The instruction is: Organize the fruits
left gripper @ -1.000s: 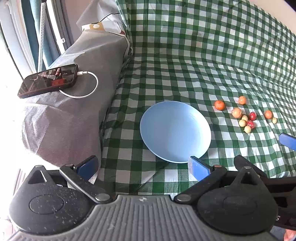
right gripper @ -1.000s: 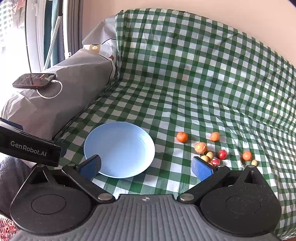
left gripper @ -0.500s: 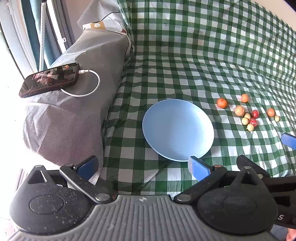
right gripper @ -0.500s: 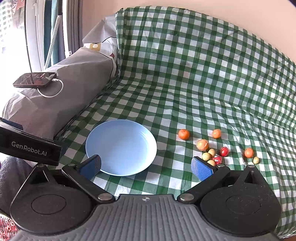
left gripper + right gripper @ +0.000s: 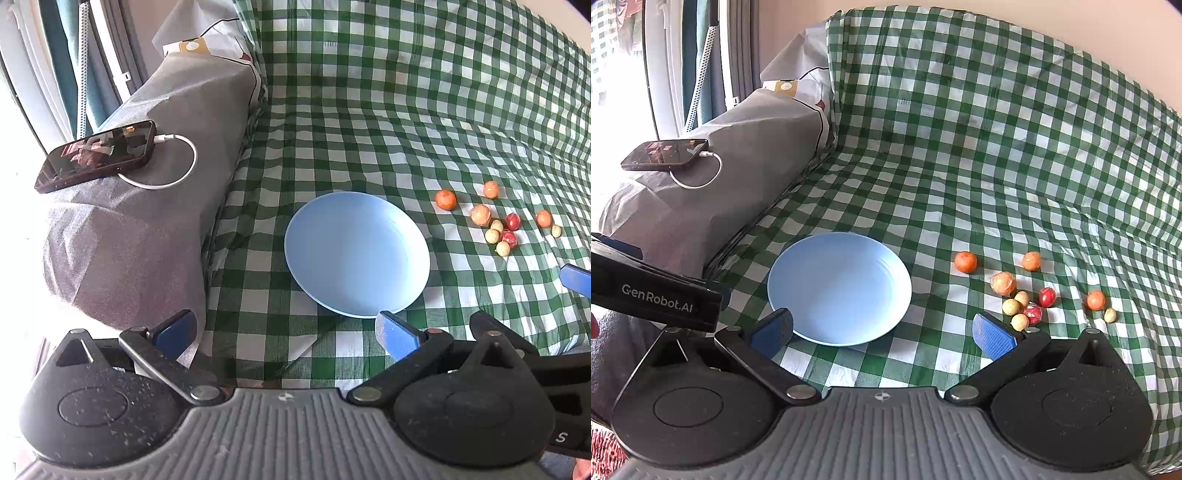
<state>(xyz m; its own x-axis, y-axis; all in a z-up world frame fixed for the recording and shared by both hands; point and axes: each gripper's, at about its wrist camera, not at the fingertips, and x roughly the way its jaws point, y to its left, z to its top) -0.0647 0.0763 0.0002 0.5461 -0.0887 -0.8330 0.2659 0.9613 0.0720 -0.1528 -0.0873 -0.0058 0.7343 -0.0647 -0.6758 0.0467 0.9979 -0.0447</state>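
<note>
Left tool [image 5: 284, 328] open, jaws spread wide, empty, low over near edge of green checked cloth [image 5: 388, 122]. Right tool [image 5: 882, 328] open too, gripping nothing. Blue plate [image 5: 839, 288] flat on cloth, bare. Fruits to its right, apart from plate: orange one [image 5: 965, 261] nearest, second orange [image 5: 1031, 260] behind, peachy one [image 5: 1003, 283], cluster of small yellow and red ones [image 5: 1028, 308] touching. Phone [image 5: 96, 160] with white cable [image 5: 173, 173] on grey cover [image 5: 122, 236], left of plate.
</note>
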